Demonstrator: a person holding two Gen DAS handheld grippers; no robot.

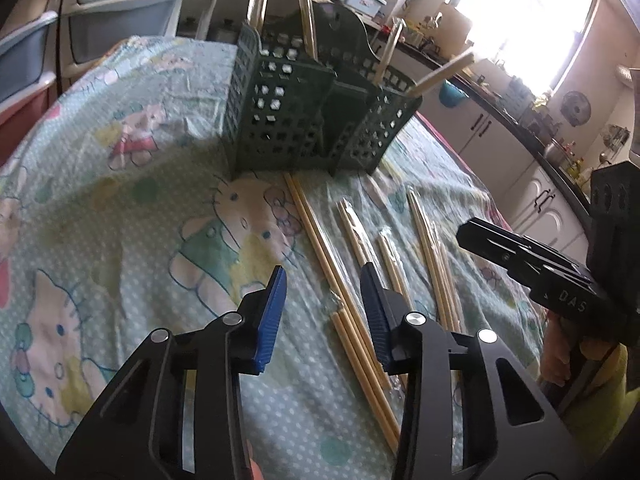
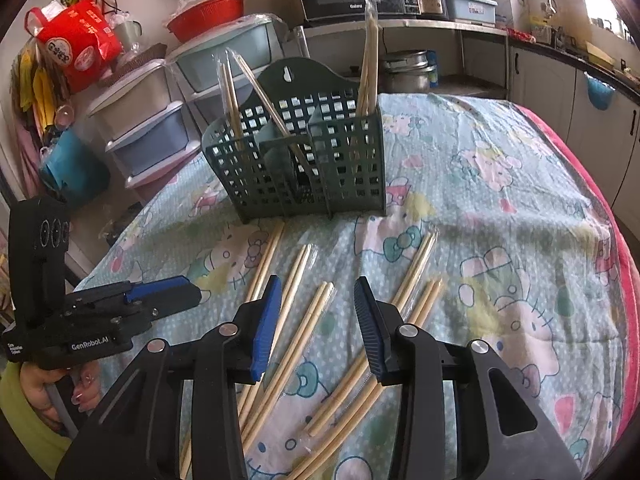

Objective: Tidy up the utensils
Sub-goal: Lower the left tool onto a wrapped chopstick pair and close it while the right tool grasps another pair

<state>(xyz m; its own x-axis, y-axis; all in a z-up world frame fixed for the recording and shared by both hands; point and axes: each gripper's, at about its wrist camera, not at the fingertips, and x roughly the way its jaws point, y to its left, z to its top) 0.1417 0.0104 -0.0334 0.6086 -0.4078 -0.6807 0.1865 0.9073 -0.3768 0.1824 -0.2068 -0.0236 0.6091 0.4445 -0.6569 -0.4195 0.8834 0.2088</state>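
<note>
Both sets of jaws are hanging wide apart, holding nothing. The left gripper (image 1: 323, 292) is lining up over chopsticks (image 1: 352, 320) lying on the desk (image 1: 120, 200), probably for a pickup. The caddy (image 2: 304, 164) is waiting at 12 o'clock, already holding a few; the right gripper (image 2: 316, 304) is hovering too.

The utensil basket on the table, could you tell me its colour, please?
Dark green utensil basket, clearest in the right wrist view.

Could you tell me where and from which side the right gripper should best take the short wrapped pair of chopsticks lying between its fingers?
Probably at mid-length, from straight above. The short wrapped pair of pale wooden chopsticks lies flat on the cartoon-print tablecloth, running away from the open right gripper, so its fingers would close across the narrow width, clear of neighbouring pairs.
</note>
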